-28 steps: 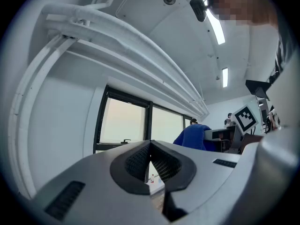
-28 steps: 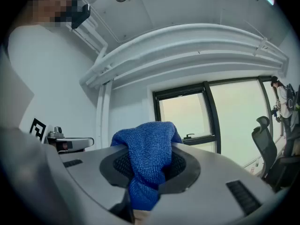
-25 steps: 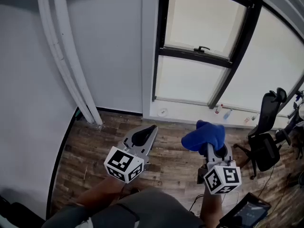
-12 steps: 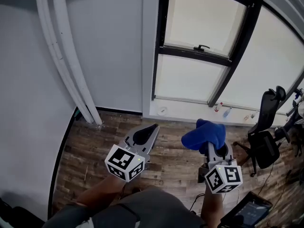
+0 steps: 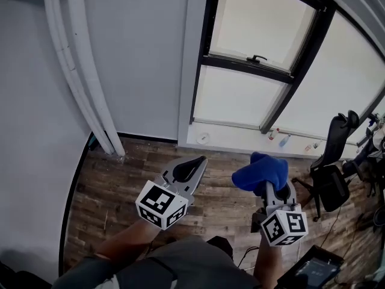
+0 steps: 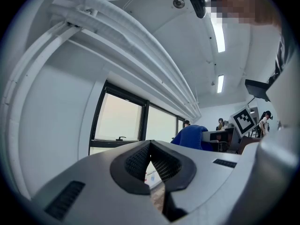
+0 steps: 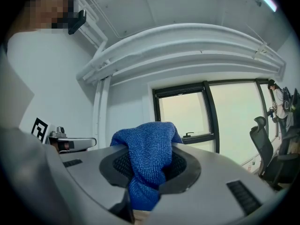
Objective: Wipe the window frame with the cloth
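A black window frame [image 5: 207, 59] with a small black handle [image 5: 257, 59] stands ahead in the white wall; it also shows in the right gripper view as the window frame [image 7: 211, 125] and in the left gripper view as the window frame [image 6: 96, 121]. My right gripper [image 5: 269, 183] is shut on a blue cloth [image 5: 260, 172], which bulges out between its jaws, cloth [image 7: 145, 158]. My left gripper [image 5: 187, 168] is shut with nothing in it, its jaws meeting at the tip. Both are held low over the wooden floor, short of the window.
White pipes [image 5: 78, 71] run down the wall at the left. A black office chair [image 5: 331, 173] stands at the right. Small bottles [image 5: 283, 139] sit on the white sill below the glass. A dark device [image 5: 313, 270] lies at bottom right.
Both grippers have drifted slightly right and forward with the view; the cloth stays clamped in the right one. Little else differs.
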`<state>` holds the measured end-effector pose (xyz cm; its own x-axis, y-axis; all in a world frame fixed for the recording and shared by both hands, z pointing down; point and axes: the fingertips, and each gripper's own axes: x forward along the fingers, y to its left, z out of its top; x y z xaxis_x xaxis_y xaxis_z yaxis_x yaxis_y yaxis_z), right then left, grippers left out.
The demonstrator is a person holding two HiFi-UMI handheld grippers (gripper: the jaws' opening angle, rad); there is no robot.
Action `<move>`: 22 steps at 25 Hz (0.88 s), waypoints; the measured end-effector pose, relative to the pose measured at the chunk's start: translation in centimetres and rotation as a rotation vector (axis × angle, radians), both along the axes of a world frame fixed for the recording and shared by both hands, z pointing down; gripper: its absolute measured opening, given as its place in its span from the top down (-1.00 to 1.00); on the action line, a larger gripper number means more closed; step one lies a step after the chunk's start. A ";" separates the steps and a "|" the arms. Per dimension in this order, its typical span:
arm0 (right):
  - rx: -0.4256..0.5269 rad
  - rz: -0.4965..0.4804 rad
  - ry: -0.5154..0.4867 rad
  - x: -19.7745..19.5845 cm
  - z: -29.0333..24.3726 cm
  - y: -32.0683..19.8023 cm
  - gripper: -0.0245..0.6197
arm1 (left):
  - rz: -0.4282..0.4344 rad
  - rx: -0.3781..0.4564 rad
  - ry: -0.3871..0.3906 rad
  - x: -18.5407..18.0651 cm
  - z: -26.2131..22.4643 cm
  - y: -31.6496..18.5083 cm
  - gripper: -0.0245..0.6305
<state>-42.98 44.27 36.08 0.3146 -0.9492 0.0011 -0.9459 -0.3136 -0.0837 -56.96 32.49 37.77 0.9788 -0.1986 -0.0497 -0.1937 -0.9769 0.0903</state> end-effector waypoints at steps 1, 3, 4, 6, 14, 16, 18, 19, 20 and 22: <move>-0.003 0.002 0.002 0.0 0.0 -0.3 0.56 | 0.009 -0.002 0.000 0.1 0.1 -0.2 0.90; -0.007 0.002 0.001 0.3 0.2 -0.9 0.56 | 0.022 -0.005 0.001 0.7 0.2 -0.6 0.90; -0.007 0.002 -0.001 0.6 0.4 -1.2 0.56 | 0.027 -0.005 0.000 1.0 0.3 -0.8 0.90; -0.001 -0.001 -0.007 1.5 0.7 -2.0 0.56 | 0.032 -0.002 -0.003 2.1 0.5 -1.4 0.90; 0.029 -0.068 0.005 7.8 0.4 -6.4 0.56 | -0.010 0.020 -0.012 8.3 -0.2 -5.1 0.90; 0.036 -0.098 0.020 9.4 -0.3 -7.8 0.56 | -0.034 0.029 -0.013 10.0 -0.7 -6.4 0.90; 0.038 -0.120 0.029 11.1 -0.6 -8.9 0.56 | -0.065 0.028 -0.024 11.9 -0.8 -7.6 0.90; 0.035 -0.128 0.034 11.9 -0.7 -9.4 0.56 | -0.078 0.026 -0.033 12.8 -0.7 -8.1 0.90; 0.032 -0.134 0.037 12.8 -0.7 -9.8 0.56 | -0.086 0.025 -0.042 13.8 -0.6 -8.5 0.90; 0.029 -0.148 0.036 14.3 -0.7 -10.6 0.56 | -0.091 0.017 -0.053 15.6 -0.4 -9.3 0.90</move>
<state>-28.68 33.62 35.41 0.1710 -0.9846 -0.0360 -0.9840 -0.1688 -0.0561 -41.38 23.18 37.36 0.9580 -0.2868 -0.0026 -0.2861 -0.9562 0.0612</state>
